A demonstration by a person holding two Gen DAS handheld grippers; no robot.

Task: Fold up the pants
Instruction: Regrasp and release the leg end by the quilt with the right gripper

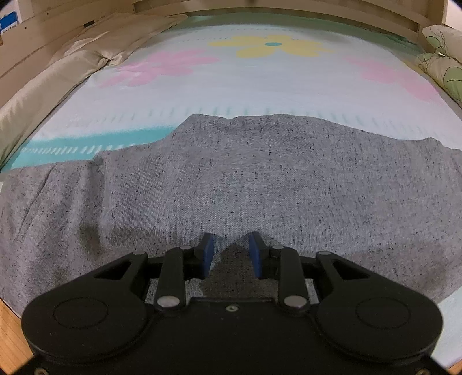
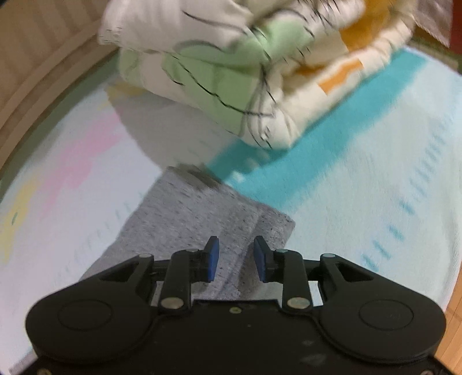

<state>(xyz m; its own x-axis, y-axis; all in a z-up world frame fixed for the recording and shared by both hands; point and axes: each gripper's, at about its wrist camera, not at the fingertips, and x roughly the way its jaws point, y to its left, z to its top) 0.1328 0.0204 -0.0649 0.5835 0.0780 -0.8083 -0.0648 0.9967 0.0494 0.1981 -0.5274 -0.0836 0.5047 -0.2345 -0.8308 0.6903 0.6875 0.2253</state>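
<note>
Grey speckled pants (image 1: 231,178) lie spread across the near part of the bed in the left wrist view. My left gripper (image 1: 231,245) hovers just over the fabric near its front edge, jaws open with cloth showing between the blue pads, nothing gripped. In the right wrist view, which is motion-blurred, one end of the pants (image 2: 202,213) lies flat with a hem-like corner at the right. My right gripper (image 2: 236,249) is open above that end, holding nothing.
The bedsheet (image 1: 260,83) is pale with pink and yellow flowers and a teal band. Beige pillows (image 1: 72,60) lie along the left side. A folded quilt (image 2: 248,72) with green and orange patches sits beyond the pants' end. A wooden bed frame (image 1: 288,7) borders the far side.
</note>
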